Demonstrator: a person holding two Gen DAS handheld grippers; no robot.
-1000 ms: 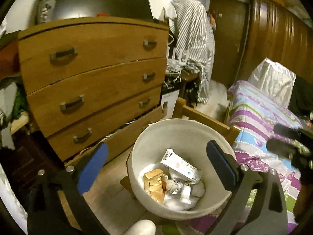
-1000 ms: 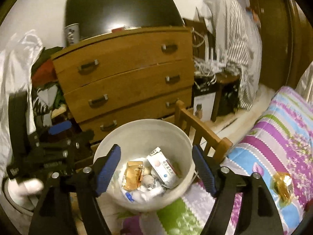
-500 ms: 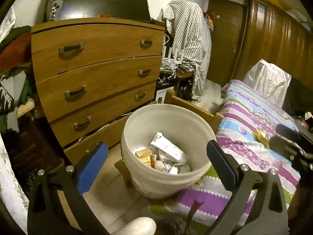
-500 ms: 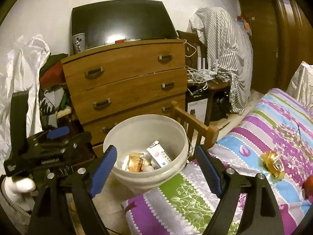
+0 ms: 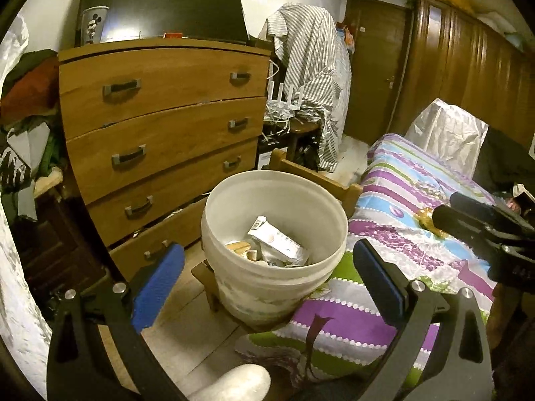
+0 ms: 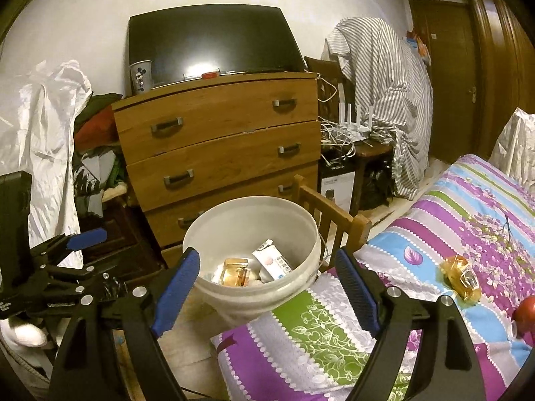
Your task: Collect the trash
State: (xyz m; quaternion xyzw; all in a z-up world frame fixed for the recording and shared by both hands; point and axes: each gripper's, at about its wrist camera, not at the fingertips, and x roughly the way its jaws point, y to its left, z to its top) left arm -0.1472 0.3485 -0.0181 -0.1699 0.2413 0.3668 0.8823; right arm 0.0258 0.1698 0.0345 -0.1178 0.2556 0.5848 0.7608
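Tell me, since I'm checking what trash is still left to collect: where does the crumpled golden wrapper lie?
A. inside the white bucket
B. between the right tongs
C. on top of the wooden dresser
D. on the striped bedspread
D: in the right wrist view the golden wrapper lies loose on the striped bedspread, to the right of the white bucket, and nothing is between the right tongs.

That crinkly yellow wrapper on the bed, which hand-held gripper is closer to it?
Right. The right hand-held gripper hangs open at the foot of the bed, with the yellow wrapper lying off to its right. The left hand-held gripper, also open, sits farther over, on the white bucket's side.
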